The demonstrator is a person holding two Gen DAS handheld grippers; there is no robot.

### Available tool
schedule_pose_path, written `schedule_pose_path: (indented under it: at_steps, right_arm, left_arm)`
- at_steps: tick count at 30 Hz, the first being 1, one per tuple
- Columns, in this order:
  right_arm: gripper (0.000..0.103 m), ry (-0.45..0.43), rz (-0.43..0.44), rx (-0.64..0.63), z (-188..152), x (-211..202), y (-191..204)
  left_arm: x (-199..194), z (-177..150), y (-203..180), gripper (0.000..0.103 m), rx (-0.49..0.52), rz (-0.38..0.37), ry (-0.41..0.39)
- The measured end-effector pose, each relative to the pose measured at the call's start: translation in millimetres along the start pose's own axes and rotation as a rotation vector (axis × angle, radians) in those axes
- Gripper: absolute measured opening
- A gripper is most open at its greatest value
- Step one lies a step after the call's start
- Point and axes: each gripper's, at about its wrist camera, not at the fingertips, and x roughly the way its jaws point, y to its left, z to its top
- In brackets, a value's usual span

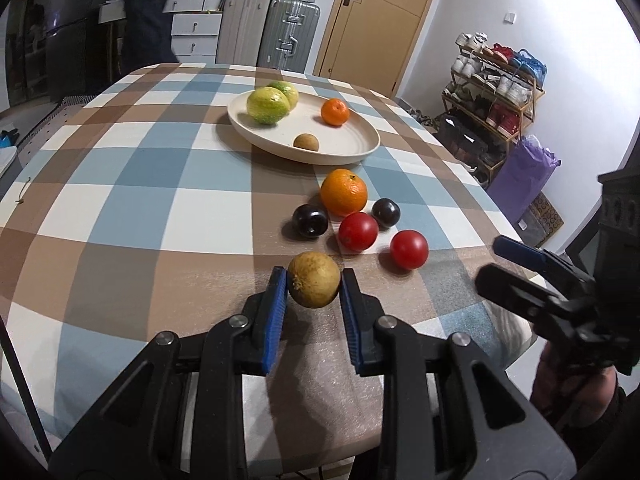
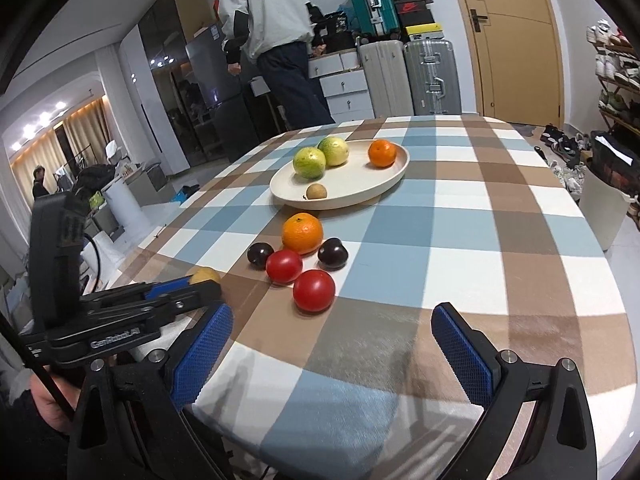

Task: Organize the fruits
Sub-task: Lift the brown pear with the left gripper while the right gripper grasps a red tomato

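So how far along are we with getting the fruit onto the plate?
Partly done. The plate already holds two green citrus fruits, a small orange and a brown fruit. In hand: the left gripper is shut on another brown fruit. The right gripper is open and empty. Left on the table: a large orange, two tomatoes and two dark plums.

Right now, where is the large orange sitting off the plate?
In the left wrist view the large orange rests on the checked tablecloth just in front of the cream plate, with two dark plums flanking it.
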Motion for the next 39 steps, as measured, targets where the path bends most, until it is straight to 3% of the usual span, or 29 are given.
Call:
schedule_pose_path:
  at_steps: [18,20,22,32,36,37,39]
  right_arm:
    - [0.099,0.059,-0.022,-0.045,17,40,11]
    - [0.095,0.068,-0.024,-0.048,18,43,11]
    - [0.084,0.078,-0.022,-0.052,18,44,11]
    - [0.061,0.118,-0.023,-0.083,16,52,15]
    - [0.043,0.145,-0.031,-0.082,14,57,15]
    - [0.034,0.152,-0.019,-0.076,14,59,14]
    - [0.031,0.154,-0.005,-0.072,12,60,14]
  left_arm:
    - [-13,-1,26,0.024,-0.063,0.003,-0.006]
    - [-13,-1,28,0.024,-0.065,0.002,-0.006]
    - [-13,-1,29,0.024,-0.068,0.003,-0.004]
    - [-15,2,32,0.024,-0.071,0.003,-0.010]
    - [-17,5,31,0.024,-0.068,0.006,-0.014]
    - [-17,5,31,0.024,-0.069,0.006,-0.014]
    - [-18,6,31,0.024,-0.071,0.006,-0.016]
